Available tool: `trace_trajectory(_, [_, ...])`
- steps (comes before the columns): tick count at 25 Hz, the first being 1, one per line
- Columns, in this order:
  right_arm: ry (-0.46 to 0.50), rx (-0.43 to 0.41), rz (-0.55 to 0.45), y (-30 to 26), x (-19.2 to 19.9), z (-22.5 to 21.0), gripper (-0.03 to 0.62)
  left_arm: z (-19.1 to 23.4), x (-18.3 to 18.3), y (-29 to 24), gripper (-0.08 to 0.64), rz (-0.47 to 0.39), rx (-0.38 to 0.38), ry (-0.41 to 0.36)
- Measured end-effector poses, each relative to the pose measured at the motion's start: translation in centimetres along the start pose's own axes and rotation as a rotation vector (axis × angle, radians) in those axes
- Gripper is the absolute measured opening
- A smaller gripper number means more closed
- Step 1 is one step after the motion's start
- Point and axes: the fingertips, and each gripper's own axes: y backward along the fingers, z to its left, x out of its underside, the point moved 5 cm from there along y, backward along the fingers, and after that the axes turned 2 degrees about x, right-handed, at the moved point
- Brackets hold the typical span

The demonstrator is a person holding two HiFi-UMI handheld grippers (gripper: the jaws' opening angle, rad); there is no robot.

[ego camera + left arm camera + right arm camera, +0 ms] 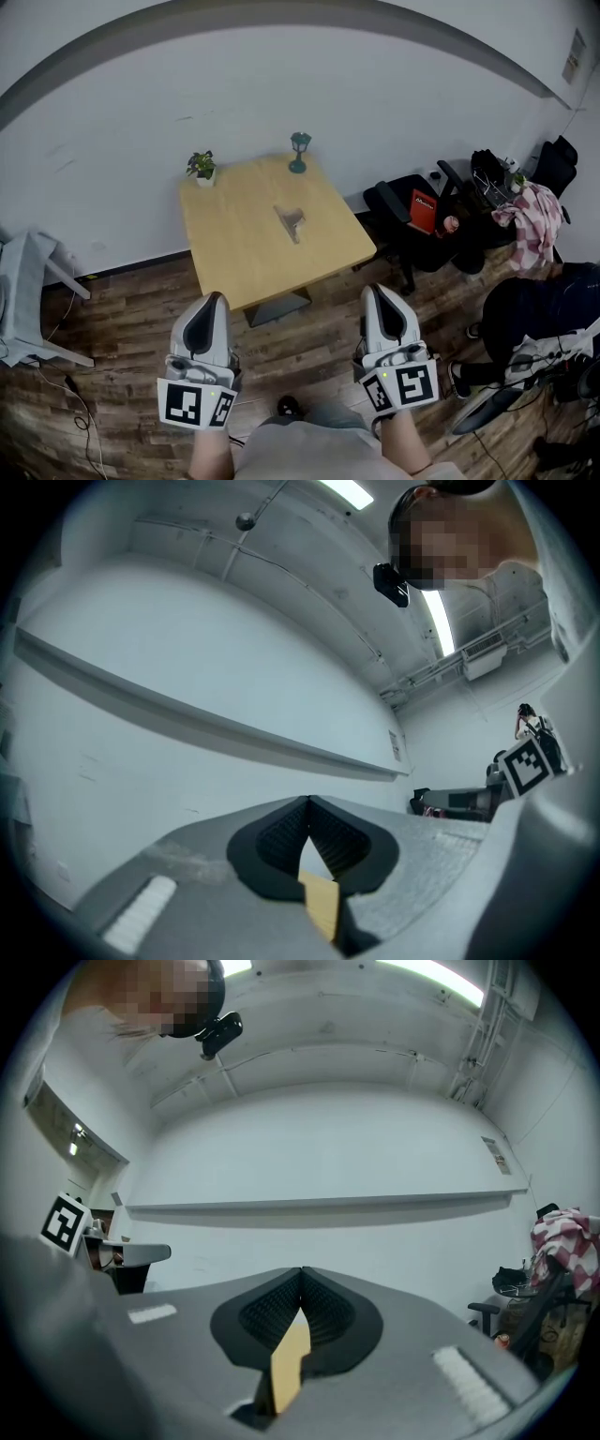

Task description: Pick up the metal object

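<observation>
Wall: plain white, crossed by a grey band.
Floor: dark wood planks.
Furniture: light wooden table, black office chair.
Light: ceiling strip.

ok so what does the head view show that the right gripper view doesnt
Only the head view: the small grey metal object on the light square wooden table, a little potted plant and a teal lamp-shaped ornament. Only the right gripper view: a ceiling strip light and the right gripper's jaws end-on, shut and empty. Both: the white wall, the pink checked cloth, a sliver of that table.
</observation>
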Motion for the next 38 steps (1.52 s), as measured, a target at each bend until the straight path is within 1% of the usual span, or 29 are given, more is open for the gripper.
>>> trace_trajectory(7, [0.013,0.001,0.006,-1.6,0.2,0.0,0.002,1.3,1.1,-1.0,0.003,0.004,-0.004,0.026])
trace_trajectory(14, [0.017,-0.02,-0.001,-5.6,0.8,-0.3,0.002,3.6,1.3,-3.7,0.003,0.001,-0.028,0.017])
trace_trajectory(23, [0.014,-0.032,-0.02,-11.9,1.1,-3.9,0.002,4.9,2.1,-10.3,0.003,-0.01,-0.032,-0.002])
trace_trajectory(30, [0.01,-0.072,-0.022,-17.5,1.3,-7.0,0.002,5.8,2.8,-15.4,0.003,-0.009,-0.065,-0.011])
trace_trajectory(38, [0.001,-0.129,-0.007,-22.8,2.6,-9.6,0.002,6.7,4.2,-19.9,0.003,0.012,-0.106,-0.021])
